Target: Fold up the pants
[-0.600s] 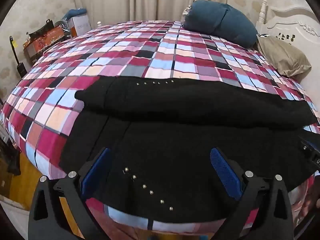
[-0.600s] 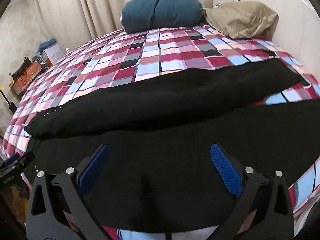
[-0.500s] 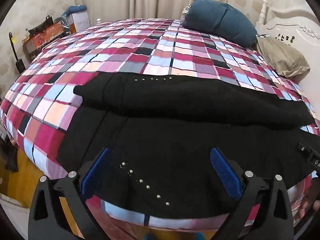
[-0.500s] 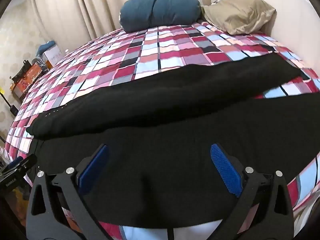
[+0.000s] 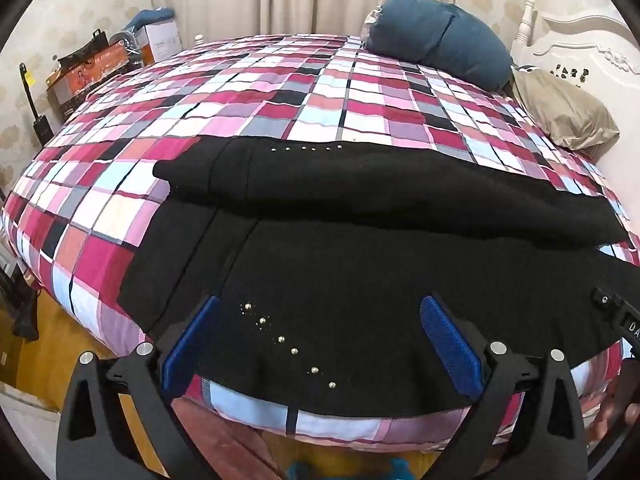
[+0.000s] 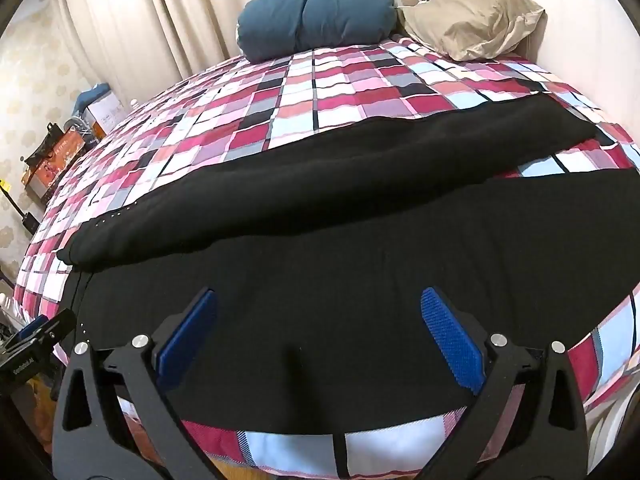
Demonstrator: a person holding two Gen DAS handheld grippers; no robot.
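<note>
Black pants (image 5: 360,248) lie across the near part of a plaid bed (image 5: 304,92), the far leg folded as a thick band over the near one, with small metal studs near the left end. My left gripper (image 5: 320,336) is open and empty, hovering over the near hem by the studs. My right gripper (image 6: 320,328) is open and empty above the pants (image 6: 360,240) near the bed's front edge. The left gripper's tip also shows in the right wrist view (image 6: 36,340) at the far left.
A blue cushion (image 5: 436,40) and a beige pillow (image 5: 568,112) lie at the head of the bed by a white headboard (image 5: 580,36). Boxes (image 5: 92,68) stand against the wall at the left. Curtains hang behind. Wooden floor shows below the bed edge.
Both grippers have drawn back slightly and risen; more of the bed's front edge shows under them. The pants have not moved. Both stay open.
</note>
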